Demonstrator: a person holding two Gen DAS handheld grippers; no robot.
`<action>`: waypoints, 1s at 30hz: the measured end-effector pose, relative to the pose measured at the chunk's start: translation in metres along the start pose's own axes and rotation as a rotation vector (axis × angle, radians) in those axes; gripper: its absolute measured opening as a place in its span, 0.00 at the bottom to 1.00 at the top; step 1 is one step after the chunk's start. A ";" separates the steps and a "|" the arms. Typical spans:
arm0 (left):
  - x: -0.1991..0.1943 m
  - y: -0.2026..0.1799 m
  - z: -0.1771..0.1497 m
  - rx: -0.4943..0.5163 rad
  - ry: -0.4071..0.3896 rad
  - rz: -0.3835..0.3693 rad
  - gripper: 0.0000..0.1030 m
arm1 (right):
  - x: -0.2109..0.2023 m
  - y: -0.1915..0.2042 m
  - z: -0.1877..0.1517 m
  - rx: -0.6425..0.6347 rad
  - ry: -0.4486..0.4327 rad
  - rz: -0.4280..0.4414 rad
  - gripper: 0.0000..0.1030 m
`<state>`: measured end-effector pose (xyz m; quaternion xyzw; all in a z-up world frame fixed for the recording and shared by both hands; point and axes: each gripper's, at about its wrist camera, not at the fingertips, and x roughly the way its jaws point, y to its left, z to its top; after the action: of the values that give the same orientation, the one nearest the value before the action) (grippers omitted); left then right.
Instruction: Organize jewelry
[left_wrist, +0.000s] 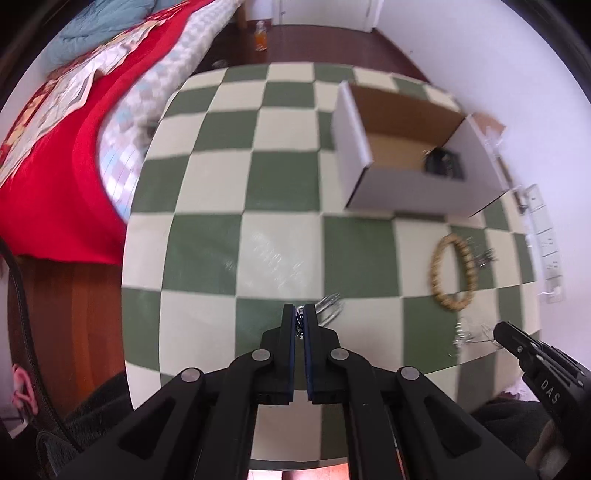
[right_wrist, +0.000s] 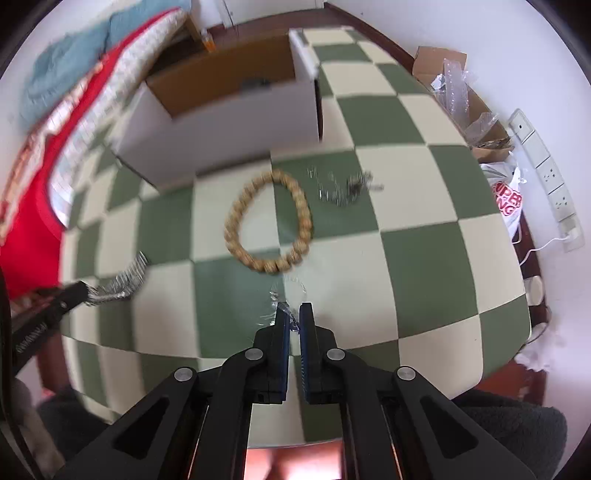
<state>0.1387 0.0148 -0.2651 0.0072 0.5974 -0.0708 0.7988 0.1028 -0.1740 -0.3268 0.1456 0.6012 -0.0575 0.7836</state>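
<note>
1. Left gripper, bottom centre of the left wrist view: jaws pinched almost together on a silver comb-like hairpiece, whose prongs fan out to the right of the fingertips.
2. The right wrist view shows the same grip from the side: at the lower left of that frame the left gripper clamps the silver hairpiece, prongs angled up and right over the checkered table.
3. Right gripper, bottom centre of its own view: jaws narrow, with a thin clear or silvery strand caught between the pads. It looks like a fine chain, though blur makes it hard to be sure.
4. In the left wrist view the right gripper enters at the lower right, its tip touching that faint strand on the table.
5. Wooden bead bracelet lies flat in mid-frame, just above the right gripper's tip; it sits at the right of the left wrist view.
6. A small tangle of dark and silver jewelry rests just right of the bracelet, apart from it.
7. Open white cardboard box stands in the upper right of the left wrist view, a dark item in its right corner.
8. Red blanket fills the left edge; wall sockets line the right edge.
</note>
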 end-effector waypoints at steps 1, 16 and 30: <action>-0.001 0.002 0.007 0.006 -0.006 -0.004 0.01 | -0.007 0.000 0.005 0.013 -0.008 0.017 0.05; -0.071 -0.013 0.077 0.130 -0.156 -0.060 0.01 | -0.085 -0.006 0.079 0.002 -0.123 0.213 0.05; -0.087 -0.022 0.183 0.121 -0.153 -0.189 0.01 | -0.150 0.051 0.164 -0.103 -0.254 0.264 0.05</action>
<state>0.2867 -0.0152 -0.1285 -0.0064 0.5274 -0.1821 0.8298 0.2278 -0.1870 -0.1363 0.1746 0.4752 0.0586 0.8604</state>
